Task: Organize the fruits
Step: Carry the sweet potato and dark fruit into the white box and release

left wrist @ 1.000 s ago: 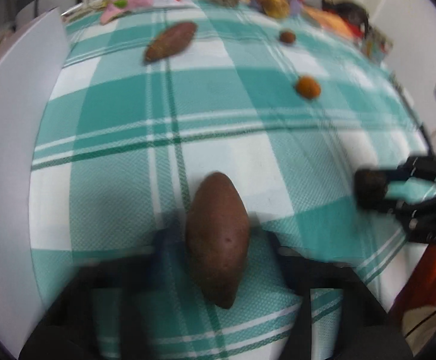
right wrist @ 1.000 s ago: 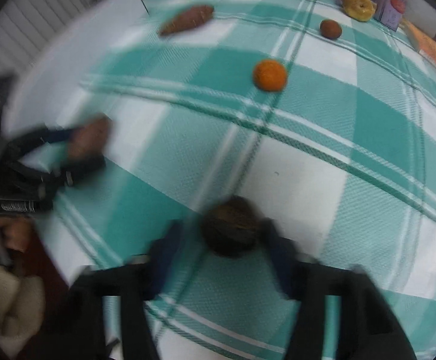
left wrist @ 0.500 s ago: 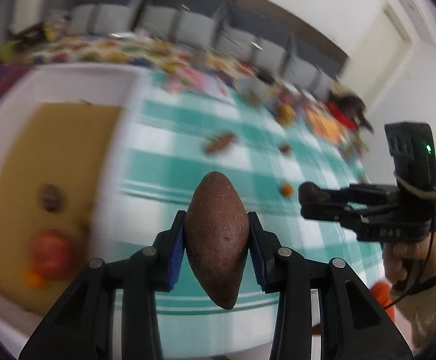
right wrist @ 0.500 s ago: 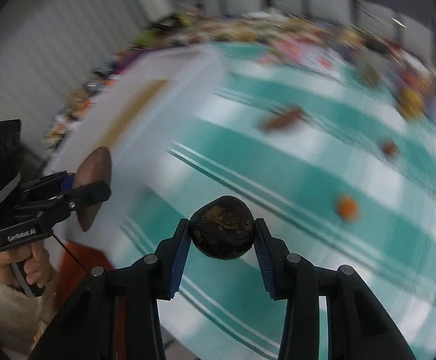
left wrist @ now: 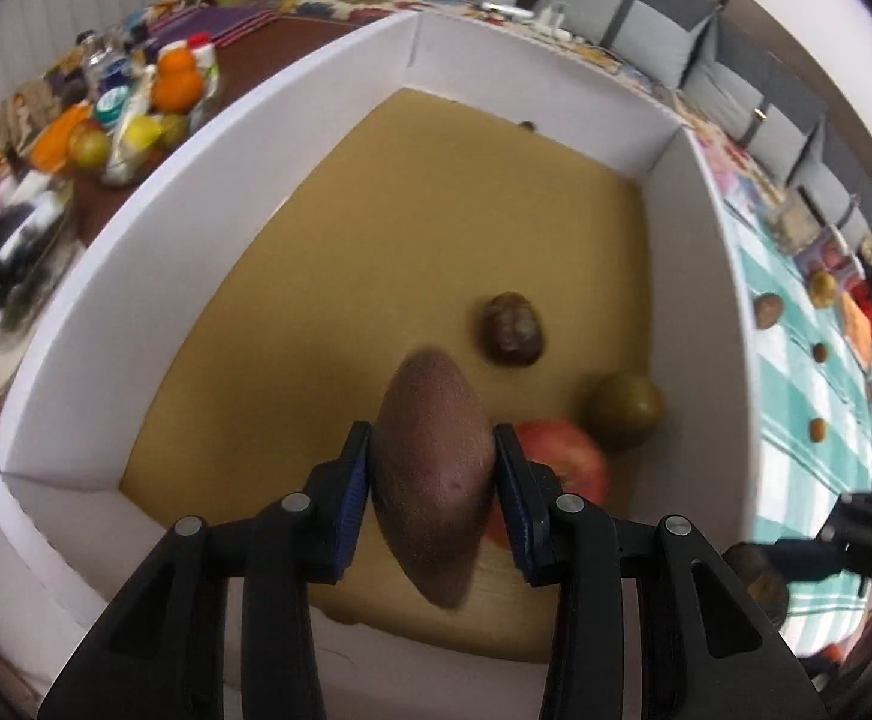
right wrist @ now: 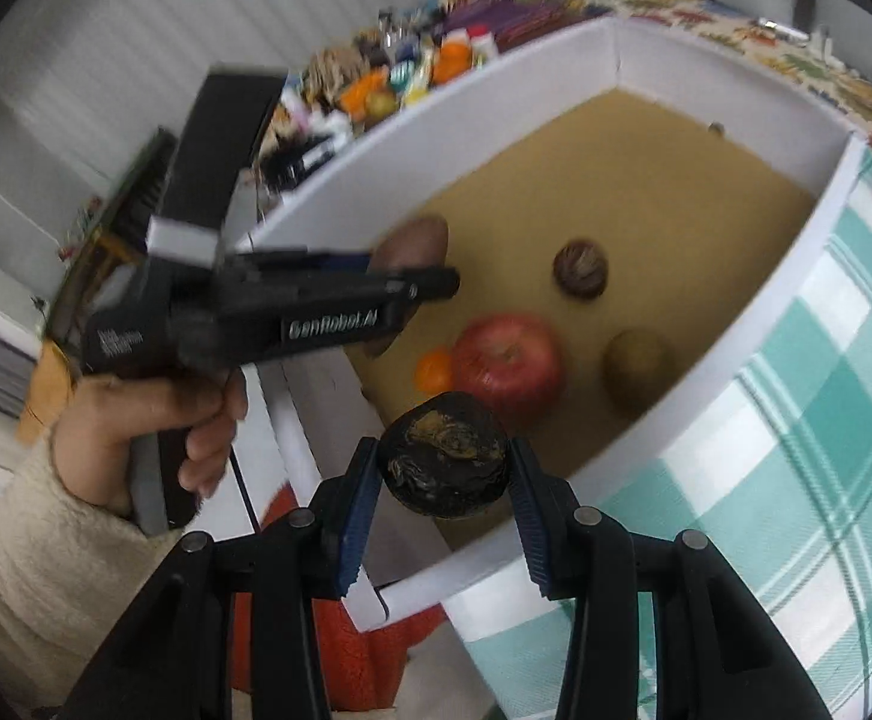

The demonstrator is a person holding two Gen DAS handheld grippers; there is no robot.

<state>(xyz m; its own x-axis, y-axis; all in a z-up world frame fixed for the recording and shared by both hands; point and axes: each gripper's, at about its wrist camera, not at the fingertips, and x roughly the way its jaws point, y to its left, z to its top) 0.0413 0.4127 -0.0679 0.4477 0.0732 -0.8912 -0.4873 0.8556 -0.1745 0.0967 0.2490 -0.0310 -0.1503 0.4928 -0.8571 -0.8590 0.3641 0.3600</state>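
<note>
My left gripper (left wrist: 433,474) is shut on a brown sweet potato (left wrist: 433,468) and holds it above the white box (left wrist: 196,180) with a tan floor. The left gripper also shows in the right wrist view (right wrist: 400,276). My right gripper (right wrist: 443,474) is shut on a dark round fruit (right wrist: 443,462) above the box's near wall (right wrist: 706,396). In the box lie a red apple (right wrist: 508,360), a small orange (right wrist: 434,369), a green-brown round fruit (right wrist: 637,363) and a dark round fruit (right wrist: 580,269).
The green checked tablecloth (right wrist: 796,480) lies right of the box, with several small fruits (left wrist: 818,429) and a sweet potato (left wrist: 767,310) on it. A cluttered side table with bottles (left wrist: 136,96) stands left of the box. A sofa with grey cushions (left wrist: 646,18) is behind.
Both grippers have swung left from over the tablecloth to the white box, each still holding its fruit. The left one is now over the box's floor.
</note>
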